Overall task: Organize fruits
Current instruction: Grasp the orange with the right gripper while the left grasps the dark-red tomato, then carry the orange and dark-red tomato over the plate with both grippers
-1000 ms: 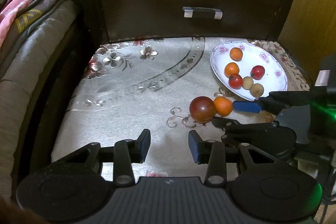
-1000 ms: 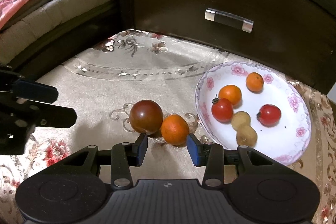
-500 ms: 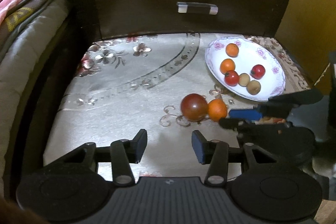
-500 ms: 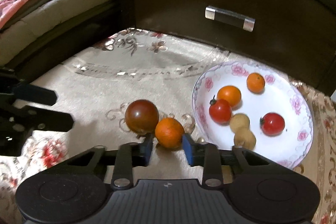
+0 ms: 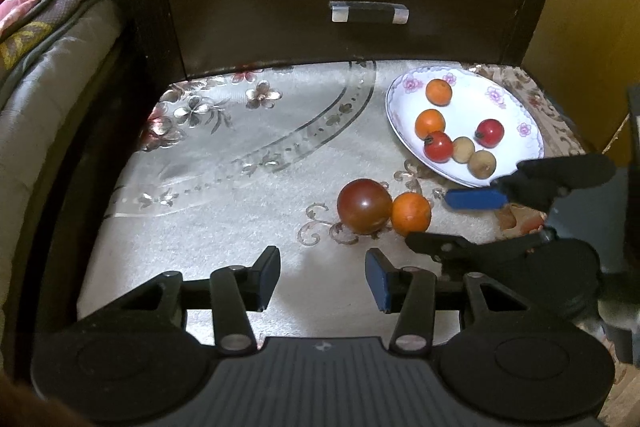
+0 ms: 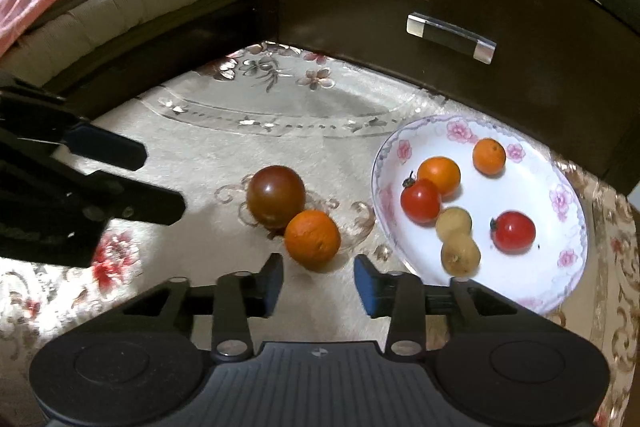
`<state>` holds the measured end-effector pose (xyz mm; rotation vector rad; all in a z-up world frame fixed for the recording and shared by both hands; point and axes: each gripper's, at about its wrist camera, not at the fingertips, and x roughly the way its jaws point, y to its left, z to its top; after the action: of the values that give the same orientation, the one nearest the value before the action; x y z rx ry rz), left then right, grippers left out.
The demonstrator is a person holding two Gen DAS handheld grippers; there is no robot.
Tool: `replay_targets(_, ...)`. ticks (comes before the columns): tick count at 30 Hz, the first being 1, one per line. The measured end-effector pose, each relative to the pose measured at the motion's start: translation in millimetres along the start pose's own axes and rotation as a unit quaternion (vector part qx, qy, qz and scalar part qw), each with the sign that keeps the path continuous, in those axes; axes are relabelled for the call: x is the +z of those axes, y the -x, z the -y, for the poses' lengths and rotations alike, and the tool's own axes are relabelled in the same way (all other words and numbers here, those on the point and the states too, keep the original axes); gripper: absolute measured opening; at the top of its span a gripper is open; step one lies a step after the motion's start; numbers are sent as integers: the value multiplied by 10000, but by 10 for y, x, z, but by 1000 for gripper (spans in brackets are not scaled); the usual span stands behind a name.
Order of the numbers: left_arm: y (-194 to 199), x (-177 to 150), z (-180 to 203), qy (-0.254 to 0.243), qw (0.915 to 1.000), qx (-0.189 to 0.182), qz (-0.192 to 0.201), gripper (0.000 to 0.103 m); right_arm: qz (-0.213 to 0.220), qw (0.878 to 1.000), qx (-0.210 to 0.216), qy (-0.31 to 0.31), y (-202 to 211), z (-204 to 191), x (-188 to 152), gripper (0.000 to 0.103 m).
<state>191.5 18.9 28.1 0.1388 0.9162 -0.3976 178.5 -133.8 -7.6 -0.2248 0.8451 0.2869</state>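
My right gripper (image 6: 318,285), jaws just reopened, holds nothing; the orange (image 6: 313,239) sits at twelve o'clock. My left gripper (image 5: 322,277) is spread, empty.

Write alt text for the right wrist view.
The right gripper, jaws just reopened and empty, sits just short of an orange touching a dark tomato on a floral cloth. A flowered plate at right holds six small fruits.

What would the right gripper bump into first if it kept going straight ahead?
Most likely the small orange lying on the cloth just ahead of the right gripper, whose open jaws have just been opening with nothing between them. The dark tomato touches it behind.
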Motion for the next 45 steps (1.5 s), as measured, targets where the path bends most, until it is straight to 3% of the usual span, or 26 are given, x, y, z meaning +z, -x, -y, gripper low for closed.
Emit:
replay_targets(6,-64,-9,-11,-17,10000,6,-61,55,-25,9998,192,-6,-175,69,59,37)
replay_targets(7,-77,-3,-16,-1,10000,-21,-52,55,-57,9997,235,-29,-196,70,57,34)
replay_targets(8,-90,5,-20,14,10000,-66,-33,55,-84,9995,298,-46,-210,67,48,25)
replay_targets(18,-367,144,235,-41,9982,-590,103,55,-338,9992,204,-95,84,54,-120,24)
replay_targets(26,-694,162,284,-56,9995,-286,-71,55,-359,9984,113,-417,301,223,-310,24)
replay_targets(30,-723,211,257,180,9993,-328,19,54,-333,9976,143,-593,288,326,-355,25)
replay_targets(35,-772,261,365,129,9996,-234,-15,47,-289,9972,192,-659,315,360,-378,25)
replay_targets(45,-779,291,475,27,10000,15,41,46,-185,9963,148,-830,459,489,-423,25)
